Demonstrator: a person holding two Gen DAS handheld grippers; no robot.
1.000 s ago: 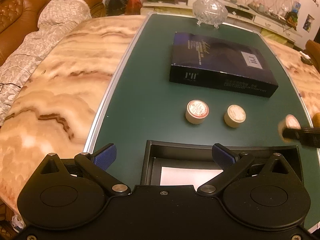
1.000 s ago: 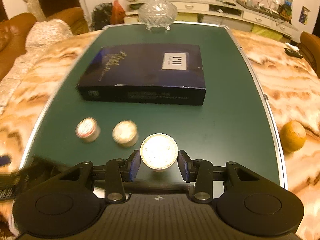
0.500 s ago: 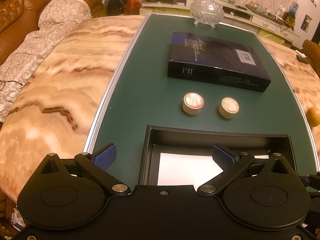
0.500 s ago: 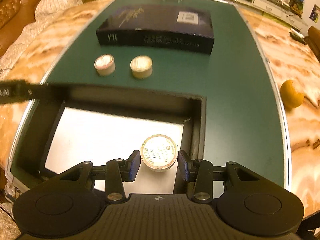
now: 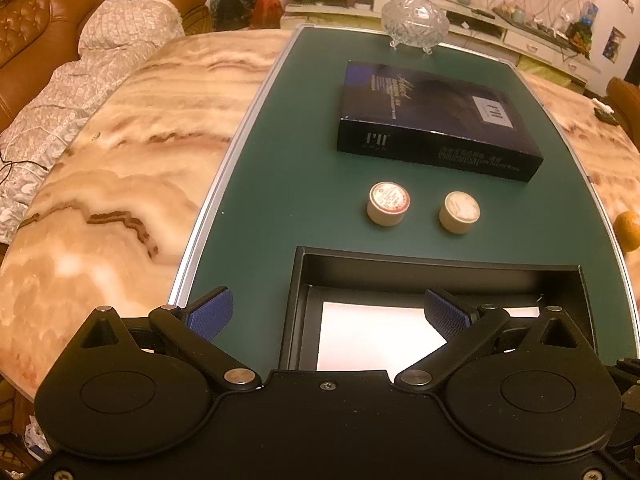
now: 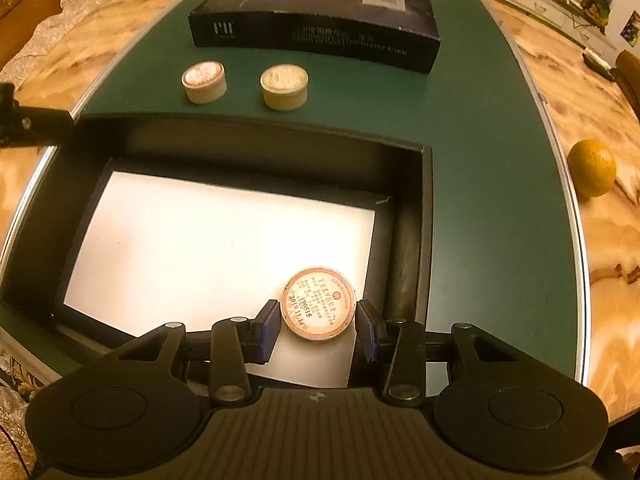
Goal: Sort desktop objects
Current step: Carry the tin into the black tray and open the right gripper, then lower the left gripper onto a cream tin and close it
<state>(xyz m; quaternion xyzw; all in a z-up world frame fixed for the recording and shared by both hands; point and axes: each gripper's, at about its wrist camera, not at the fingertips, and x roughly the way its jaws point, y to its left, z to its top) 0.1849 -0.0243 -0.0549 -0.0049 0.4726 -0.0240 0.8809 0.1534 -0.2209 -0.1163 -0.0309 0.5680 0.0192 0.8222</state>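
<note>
My right gripper (image 6: 317, 325) is over the near right corner of an open black box with a white floor (image 6: 208, 240). A round tin with a red-printed lid (image 6: 318, 302) sits between its fingers; small gaps show on both sides of the tin. Two more round tins stand on the green mat beyond the box: a red-lidded one (image 5: 388, 203) (image 6: 204, 81) and a pale-lidded one (image 5: 459, 212) (image 6: 284, 86). My left gripper (image 5: 327, 315) is open and empty above the box's near left edge (image 5: 296, 312).
A dark blue flat box (image 5: 432, 120) (image 6: 316, 12) lies further back on the green mat (image 5: 288, 176). A glass lidded bowl (image 5: 415, 20) stands at the far end. An orange (image 6: 592, 167) rests on the marble table at the right.
My right gripper carried the tin from the mat back over the black box and lowered it into the near right corner. Its fingers have spread slightly. My left gripper pulled back a little.
</note>
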